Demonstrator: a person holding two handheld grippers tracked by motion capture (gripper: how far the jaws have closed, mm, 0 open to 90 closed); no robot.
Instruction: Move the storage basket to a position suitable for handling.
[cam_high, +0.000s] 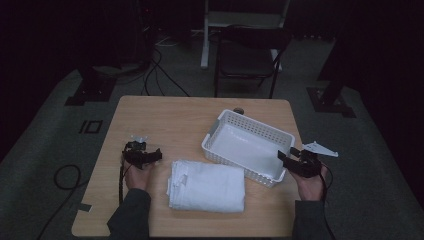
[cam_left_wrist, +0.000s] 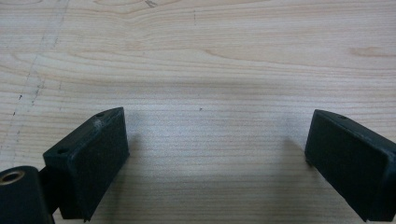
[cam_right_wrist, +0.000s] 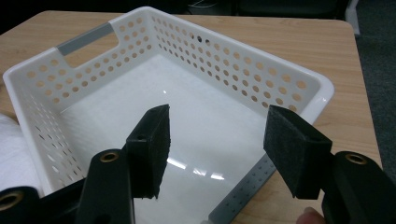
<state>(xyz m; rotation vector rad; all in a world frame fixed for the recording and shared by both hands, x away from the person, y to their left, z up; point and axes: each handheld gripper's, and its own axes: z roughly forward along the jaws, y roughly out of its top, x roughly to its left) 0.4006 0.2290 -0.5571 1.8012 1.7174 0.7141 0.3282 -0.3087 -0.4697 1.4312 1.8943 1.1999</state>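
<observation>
High view, folded towel (cam_high: 207, 186), long axis left-right

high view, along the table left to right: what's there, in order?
left gripper → folded white cloth → white perforated basket → right gripper. Both grippers open, holding nothing.

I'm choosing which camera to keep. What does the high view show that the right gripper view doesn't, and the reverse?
High view alone: the folded white cloth whole, the left hand-held gripper, a chair beyond the table. Right gripper view alone: close up, the right hand-held gripper open and holding nothing above the basket's near end, and the basket's bare floor. Both: the white basket on the wooden table.
</observation>
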